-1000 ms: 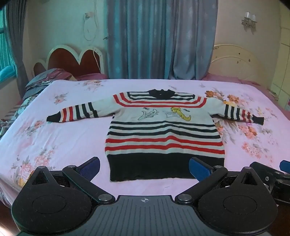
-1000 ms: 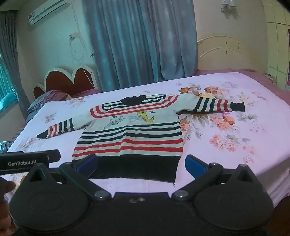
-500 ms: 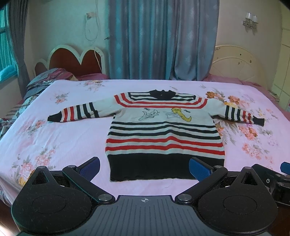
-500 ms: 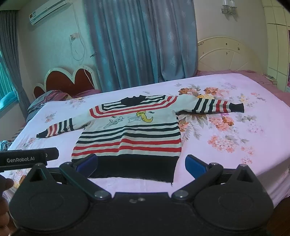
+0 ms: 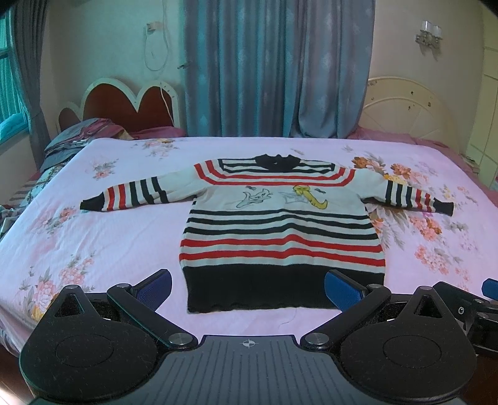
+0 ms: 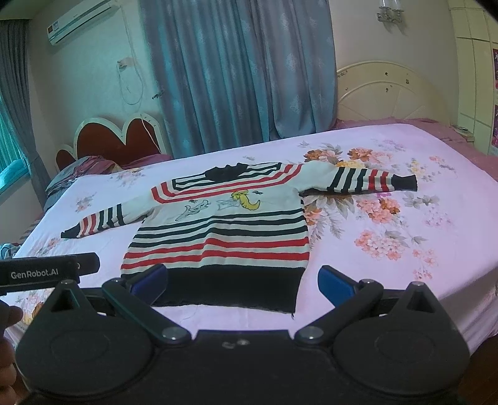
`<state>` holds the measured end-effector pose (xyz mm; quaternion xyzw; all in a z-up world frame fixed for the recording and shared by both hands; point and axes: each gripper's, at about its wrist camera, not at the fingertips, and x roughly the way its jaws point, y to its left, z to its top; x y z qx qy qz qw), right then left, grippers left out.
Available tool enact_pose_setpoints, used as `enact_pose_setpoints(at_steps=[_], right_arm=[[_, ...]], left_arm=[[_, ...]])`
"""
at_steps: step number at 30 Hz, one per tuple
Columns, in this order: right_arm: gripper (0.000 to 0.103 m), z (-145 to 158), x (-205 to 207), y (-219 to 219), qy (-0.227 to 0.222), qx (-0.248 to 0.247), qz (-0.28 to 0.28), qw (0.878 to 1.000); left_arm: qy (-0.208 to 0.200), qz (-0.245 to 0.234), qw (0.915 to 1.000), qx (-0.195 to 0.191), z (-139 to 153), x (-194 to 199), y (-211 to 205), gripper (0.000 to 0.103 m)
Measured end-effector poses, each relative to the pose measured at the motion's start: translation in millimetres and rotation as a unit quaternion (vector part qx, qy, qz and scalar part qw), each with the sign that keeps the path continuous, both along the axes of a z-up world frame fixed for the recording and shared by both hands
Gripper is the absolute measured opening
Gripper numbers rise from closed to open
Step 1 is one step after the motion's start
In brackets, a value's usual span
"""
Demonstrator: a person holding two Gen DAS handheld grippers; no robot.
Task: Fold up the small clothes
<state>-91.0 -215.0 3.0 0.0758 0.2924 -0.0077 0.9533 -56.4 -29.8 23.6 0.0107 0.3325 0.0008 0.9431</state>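
Just ahead of both tools, the striped sweater (image 5: 281, 232) lay flat on the floral bed (image 5: 93, 236), sleeves spread, so the left tool (image 5: 247, 288) and right tool (image 6: 241, 282), both apart and empty, would best pinch opposite sleeves first, nothing blocking but pillows (image 5: 74, 137) far behind.

We are in a home bedroom: a bed (image 5: 130, 236) spread with a pink floral sheet, a heart-shaped headboard (image 5: 124, 106) and a cream headboard (image 6: 389, 93) by the wall, long blue curtains (image 5: 274, 68), a wall lamp (image 5: 429, 31), and an air conditioner (image 6: 81, 20) mounted high.
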Motion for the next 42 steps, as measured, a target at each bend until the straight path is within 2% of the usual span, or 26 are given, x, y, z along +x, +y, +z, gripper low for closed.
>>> enact_pose_setpoints(at_steps=[42], right_arm=[[0.102, -4.1, 4.5, 3.1, 0.001, -0.001, 0.002, 1.000]], left_arm=[[0.000, 0.006, 1.0000, -0.005, -3.0, 4.1, 8.1, 0.103]])
